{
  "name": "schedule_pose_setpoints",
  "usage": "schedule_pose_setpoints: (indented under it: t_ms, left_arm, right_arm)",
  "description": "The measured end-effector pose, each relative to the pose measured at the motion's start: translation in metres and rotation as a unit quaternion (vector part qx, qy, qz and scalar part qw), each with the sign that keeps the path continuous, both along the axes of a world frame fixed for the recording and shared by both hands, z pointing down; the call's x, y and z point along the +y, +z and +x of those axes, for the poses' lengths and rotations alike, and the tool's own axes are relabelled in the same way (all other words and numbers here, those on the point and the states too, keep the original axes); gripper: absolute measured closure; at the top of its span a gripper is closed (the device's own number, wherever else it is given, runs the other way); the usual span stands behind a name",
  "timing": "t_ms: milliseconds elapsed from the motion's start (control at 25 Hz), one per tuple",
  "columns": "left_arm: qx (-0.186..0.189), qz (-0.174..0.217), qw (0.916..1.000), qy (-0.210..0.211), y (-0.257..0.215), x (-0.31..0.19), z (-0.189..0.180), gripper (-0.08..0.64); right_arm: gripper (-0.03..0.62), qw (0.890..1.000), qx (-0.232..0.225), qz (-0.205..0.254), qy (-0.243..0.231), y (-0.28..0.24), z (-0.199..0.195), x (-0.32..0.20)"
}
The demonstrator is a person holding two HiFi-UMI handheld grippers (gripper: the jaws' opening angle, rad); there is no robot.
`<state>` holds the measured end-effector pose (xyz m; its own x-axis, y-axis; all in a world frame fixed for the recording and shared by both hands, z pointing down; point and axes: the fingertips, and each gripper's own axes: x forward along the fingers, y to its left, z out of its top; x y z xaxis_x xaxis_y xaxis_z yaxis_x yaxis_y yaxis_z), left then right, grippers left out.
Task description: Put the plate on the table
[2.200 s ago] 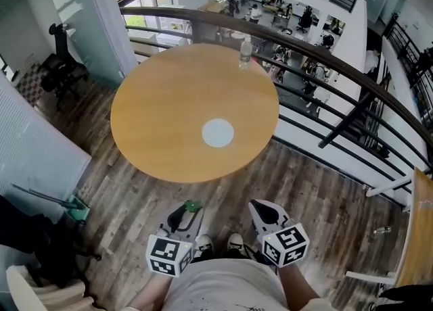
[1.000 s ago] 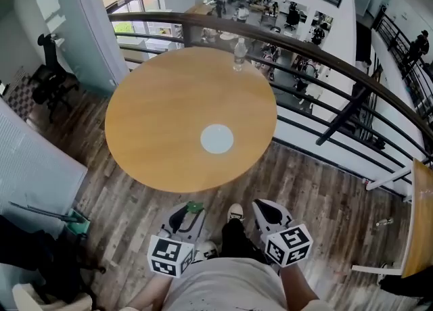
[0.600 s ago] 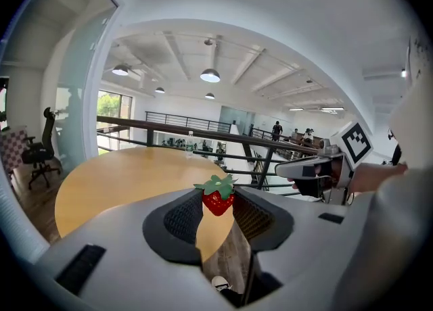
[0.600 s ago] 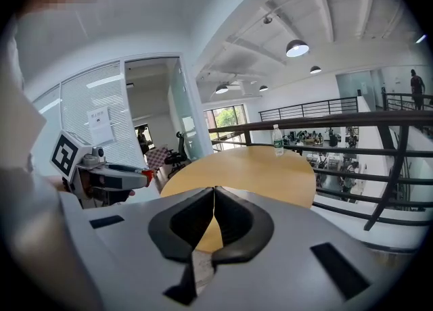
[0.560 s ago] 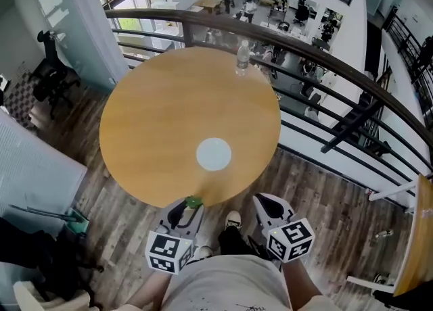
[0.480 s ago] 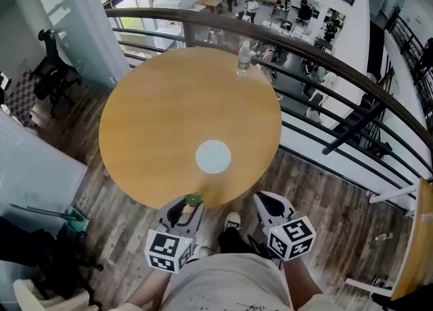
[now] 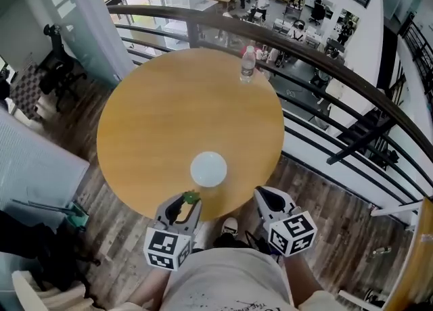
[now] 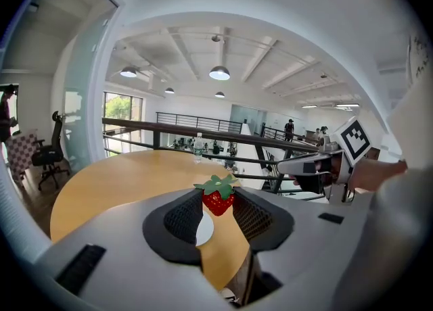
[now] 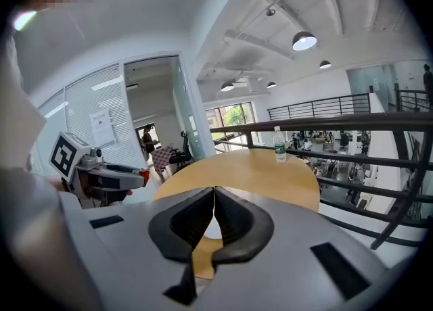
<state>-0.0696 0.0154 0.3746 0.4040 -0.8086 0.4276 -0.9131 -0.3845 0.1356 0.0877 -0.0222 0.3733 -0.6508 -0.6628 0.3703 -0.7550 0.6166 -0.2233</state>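
I count 1 plate [image 7: 208, 169] at lower centre on 1 table [image 7: 149, 120], 1 bottle [image 7: 247, 65] up top. My left gripper [image 7: 187, 201] pinches 1 strawberry [image 8: 218, 199]; right gripper [image 7: 264, 196] closed, empty.

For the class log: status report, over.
Left gripper shut on strawberry; right gripper shut, empty. Plate on table, near edge. Bottle far side, not in the way.

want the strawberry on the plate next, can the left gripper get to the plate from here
Probably yes: the plate lies near the table's near edge, right ahead of the left gripper, which holds the strawberry, with nothing standing between them.
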Motion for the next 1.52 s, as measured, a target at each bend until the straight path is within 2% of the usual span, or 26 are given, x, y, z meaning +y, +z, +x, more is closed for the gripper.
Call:
schedule_pose_setpoints:
  t_ms: [240, 560, 1040, 1320, 1520]
  left_arm:
    - [0.004, 0.000, 0.9999, -0.014, -0.007, -0.010, 0.006, 0.407]
    - [0.001, -0.013, 0.9994, -0.031, -0.001, -0.028, -0.007, 0.407]
    - [-0.006, -0.034, 0.9991, 0.025, 0.002, -0.059, -0.029, 0.407]
    - [-0.009, -0.051, 0.9976, 0.046, 0.019, -0.070, -0.032, 0.407]
    - [-0.013, -0.069, 0.9959, 0.057, 0.037, -0.083, -0.028, 0.407]
  right_arm:
    - [0.566, 1.000, 0.000, -0.001, -0.016, -0.003, 0.003, -0.017]
    - [0.566, 1.000, -0.005, -0.009, -0.029, 0.002, -0.008, -0.037]
    - [0.566, 1.000, -0.005, -0.024, 0.019, 0.001, -0.024, -0.054]
    - [0.566, 0.999, -0.002, -0.032, 0.033, 0.013, -0.029, -0.062]
    - [0.566, 0.999, 0.001, -0.045, 0.024, 0.029, -0.037, -0.075]
